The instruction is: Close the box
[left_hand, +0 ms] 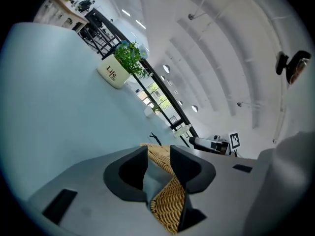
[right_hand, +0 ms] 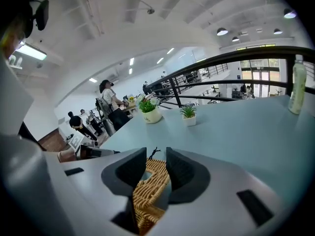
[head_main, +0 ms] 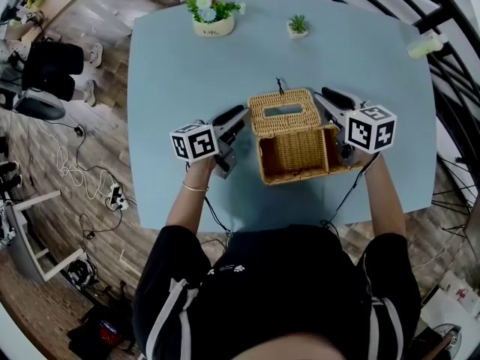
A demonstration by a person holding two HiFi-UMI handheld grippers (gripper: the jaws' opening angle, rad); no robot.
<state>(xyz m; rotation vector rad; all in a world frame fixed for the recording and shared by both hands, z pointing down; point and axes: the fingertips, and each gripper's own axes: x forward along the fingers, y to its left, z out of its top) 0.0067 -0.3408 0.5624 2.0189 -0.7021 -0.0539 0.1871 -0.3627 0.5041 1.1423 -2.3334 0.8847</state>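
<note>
An open wicker box point(head_main: 296, 156) stands at the middle of the light blue table point(head_main: 172, 73), its lid point(head_main: 285, 111) with a slot tilted up at the far side. My left gripper point(head_main: 238, 118) lies by the lid's left edge. In the left gripper view its jaws point(left_hand: 158, 159) stand apart, with wicker point(left_hand: 167, 203) showing in the gap. My right gripper point(head_main: 324, 100) sits at the lid's right edge. Wicker point(right_hand: 147, 191) also fills the gap between its jaws point(right_hand: 156, 160), and a thin space shows by the right pad.
At the table's far edge stand a white pot of flowers point(head_main: 213, 15) and a small potted plant point(head_main: 298, 26). A pale bottle point(head_main: 424, 46) lies at the far right corner. A black railing runs behind the table. Cables lie on the wooden floor point(head_main: 75, 163) to the left.
</note>
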